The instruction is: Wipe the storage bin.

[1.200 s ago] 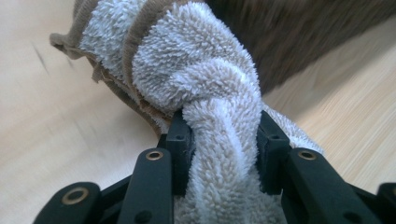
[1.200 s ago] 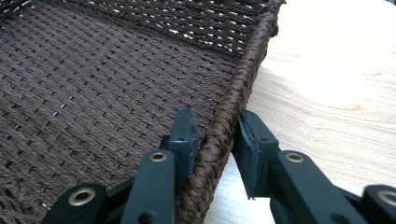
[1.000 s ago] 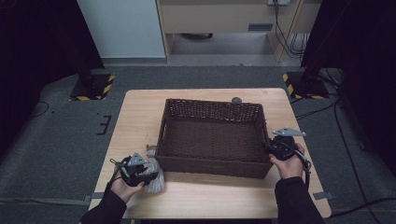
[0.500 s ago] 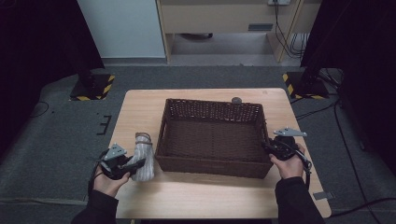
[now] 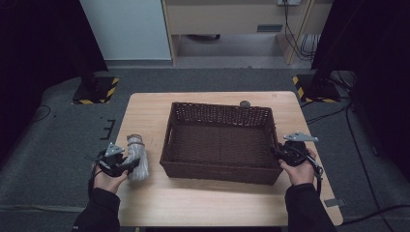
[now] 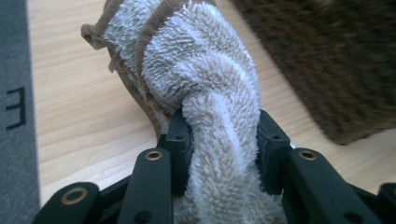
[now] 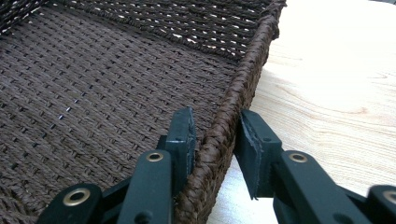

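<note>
left gripper (image 5: 126, 166): lower left of the high view, on the bench edge; jaws clamped on the rolled white-and-beige terry towel (image 6: 201, 93), pads pressed into the pile on both sides.
towel: lies on the light wooden bench (image 5: 208, 208) just left of the basket, apart from its wall; rolled end points up-frame. Grip sits at the near end, probably so the roll stays bundled when lifted.
right gripper (image 7: 215, 140): lower right of the high view (image 5: 279, 153), jaws straddling the right rim of the dark brown woven rectangular basket (image 5: 217, 145). Jaws have just been opening; rim between them, left pad close against the weave, right pad standing off with a visible gap. Reads as a loose hold, not a clamp.
why: right side looks set to steady the basket while the towel goes in; my judgement.
basket: centre of the bench, nothing in it.
left gripper view adds: pile squeezed between the pads, beige hem band at the far end, basket corner blurred at upper right.
right gripper view adds: the gap at the right pad, rim braid, bare weave floor.
high view adds: layout, both hands, small dark round thing (image 5: 245, 103) behind the basket, unclear what.
</note>
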`<state>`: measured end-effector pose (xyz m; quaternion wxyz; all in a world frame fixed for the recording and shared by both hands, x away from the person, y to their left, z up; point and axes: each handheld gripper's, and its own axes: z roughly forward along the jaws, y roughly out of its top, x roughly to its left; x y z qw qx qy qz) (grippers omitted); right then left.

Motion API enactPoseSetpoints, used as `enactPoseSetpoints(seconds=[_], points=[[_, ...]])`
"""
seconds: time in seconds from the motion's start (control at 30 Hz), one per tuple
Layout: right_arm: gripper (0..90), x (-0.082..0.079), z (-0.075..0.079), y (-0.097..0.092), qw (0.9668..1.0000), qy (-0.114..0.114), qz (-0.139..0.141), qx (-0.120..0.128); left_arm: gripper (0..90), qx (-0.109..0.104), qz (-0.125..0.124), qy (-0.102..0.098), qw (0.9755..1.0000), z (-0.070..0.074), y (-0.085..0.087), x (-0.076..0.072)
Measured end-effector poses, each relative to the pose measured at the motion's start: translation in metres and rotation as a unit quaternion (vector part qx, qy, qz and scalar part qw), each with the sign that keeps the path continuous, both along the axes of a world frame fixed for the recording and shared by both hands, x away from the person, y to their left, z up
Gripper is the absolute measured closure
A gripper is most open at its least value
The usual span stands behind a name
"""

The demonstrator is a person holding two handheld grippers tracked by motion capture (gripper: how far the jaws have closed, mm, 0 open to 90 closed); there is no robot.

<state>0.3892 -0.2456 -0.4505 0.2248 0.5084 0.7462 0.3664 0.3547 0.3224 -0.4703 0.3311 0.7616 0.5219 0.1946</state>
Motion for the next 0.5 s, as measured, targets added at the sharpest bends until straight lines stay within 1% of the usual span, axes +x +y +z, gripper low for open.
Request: enactPoseSetpoints(seconds=[0.03,0.07,0.13,0.2,0.3,0.33,0.37,0.4,0.5], points=[[67.4,0.0,0.0,0.0,1.0,0.0,0.0,0.001,63.1,0.006,0.007,0.001,1.0,-0.002,0.003,0.001],[67.4,0.0,0.0,0.0,1.0,0.0,0.0,0.001,63.0,0.008,0.013,0.008,0.9999,-0.006,0.006,0.003],[67.3,0.0,0.0,0.0,1.0,0.0,0.0,0.002,62.8,0.01,0.016,0.011,0.9998,-0.008,0.007,0.004],[67.2,0.0,0.0,0.0,1.0,0.001,-0.001,0.002,62.4,0.023,0.022,0.024,0.9992,-0.015,0.01,0.006],[66.9,0.0,0.0,0.0,1.0,0.001,-0.002,0.002,61.8,0.022,0.027,0.028,0.999,-0.018,0.012,0.008],[66.7,0.0,0.0,0.0,1.0,0.001,-0.001,0.002,60.8,0.009,0.031,0.029,0.9991,-0.02,0.013,0.008],[66.5,0.0,0.0,0.0,1.0,0.0,-0.001,0.002,59.9,0.009,0.031,0.028,0.9991,-0.02,0.013,0.008],[66.5,0.0,0.0,0.0,1.0,0.0,-0.001,0.002,58.4,0.009,0.031,0.028,0.9991,-0.02,0.013,0.008],[61.8,0.0,0.002,0.0,1.0,-0.004,0.003,-0.007,51.9,0.006,0.036,0.021,0.9991,-0.02,0.013,0.006]])
